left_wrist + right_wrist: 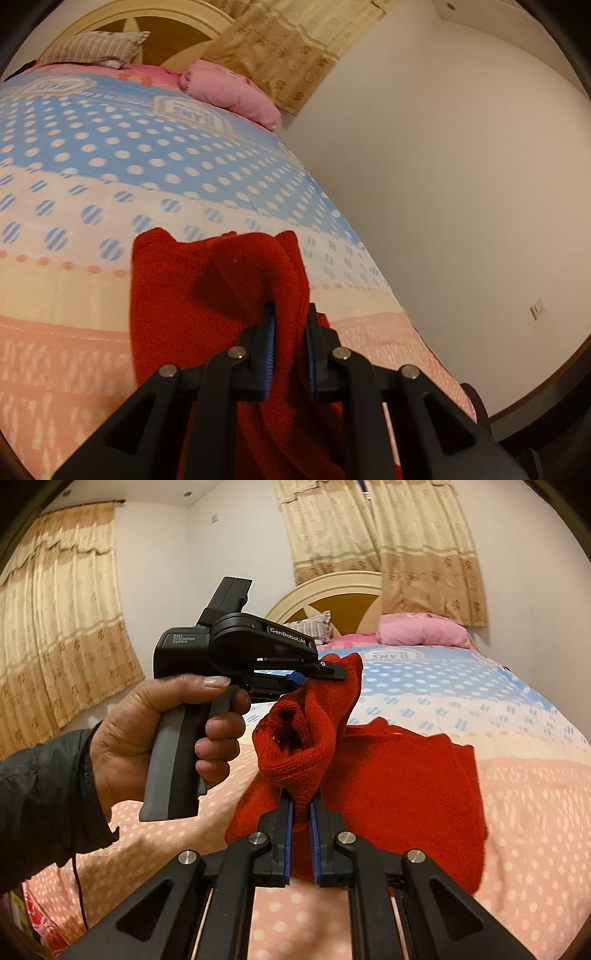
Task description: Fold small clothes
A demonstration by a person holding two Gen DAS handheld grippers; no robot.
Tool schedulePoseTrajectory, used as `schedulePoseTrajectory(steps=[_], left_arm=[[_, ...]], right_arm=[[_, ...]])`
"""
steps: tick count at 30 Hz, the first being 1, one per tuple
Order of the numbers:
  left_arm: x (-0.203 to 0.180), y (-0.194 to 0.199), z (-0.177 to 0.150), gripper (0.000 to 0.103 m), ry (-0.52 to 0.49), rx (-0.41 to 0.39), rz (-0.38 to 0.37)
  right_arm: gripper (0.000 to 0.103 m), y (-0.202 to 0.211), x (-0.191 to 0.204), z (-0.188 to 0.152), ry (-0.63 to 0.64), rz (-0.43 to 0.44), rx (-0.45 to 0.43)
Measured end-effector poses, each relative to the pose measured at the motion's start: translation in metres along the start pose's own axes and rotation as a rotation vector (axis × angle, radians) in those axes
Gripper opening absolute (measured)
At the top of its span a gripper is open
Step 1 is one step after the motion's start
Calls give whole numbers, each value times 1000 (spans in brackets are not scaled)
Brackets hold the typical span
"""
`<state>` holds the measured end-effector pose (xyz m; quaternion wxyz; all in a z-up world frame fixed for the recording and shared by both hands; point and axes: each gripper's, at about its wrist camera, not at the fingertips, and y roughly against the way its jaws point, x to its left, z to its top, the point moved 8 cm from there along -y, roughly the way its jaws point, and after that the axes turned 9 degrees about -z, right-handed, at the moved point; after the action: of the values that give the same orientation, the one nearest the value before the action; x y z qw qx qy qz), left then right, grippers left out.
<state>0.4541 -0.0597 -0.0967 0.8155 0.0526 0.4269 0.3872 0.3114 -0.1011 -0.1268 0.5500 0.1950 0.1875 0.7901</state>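
We see a red knit garment, coarse and ribbed, partly lying on the bed and partly lifted off it. The right gripper has its blue-padded jaws drawn close on a thick fold of the knit, which bunches up above them into a hollow tube, probably a sleeve opening. The left gripper, seen from the side in the right wrist view, pinches another edge of the same garment higher up, so the cloth hangs in a slack loop between the two tools. In the left wrist view that gripper shows its ridged blue pads pressed on a red fold, jaws narrow.

A hand in a dark sleeve wraps the grey handle of the left gripper; the tool's body is matte black plastic with white lettering.

The bed cover is smooth printed cotton: blue with white dots, a cream band, then salmon with pale flecks. A pink pillow and a striped pillow lie by the rounded cream headboard. Beige patterned curtains hang behind.

The garment's lower part is hidden behind the grippers' black linkages, and we cannot tell what kind of garment it is. The right hand is out of view.
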Motion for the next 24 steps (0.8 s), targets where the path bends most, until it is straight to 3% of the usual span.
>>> schedulePoseTrajectory(steps=[14, 24], left_arm=[[-35, -58, -19, 14, -43, 89, -32], [-52, -88, -40, 18, -153, 139, 33]], right_arm=[[8, 10, -67, -21, -164, -46, 37], [8, 6, -101, -49, -285, -60, 104]])
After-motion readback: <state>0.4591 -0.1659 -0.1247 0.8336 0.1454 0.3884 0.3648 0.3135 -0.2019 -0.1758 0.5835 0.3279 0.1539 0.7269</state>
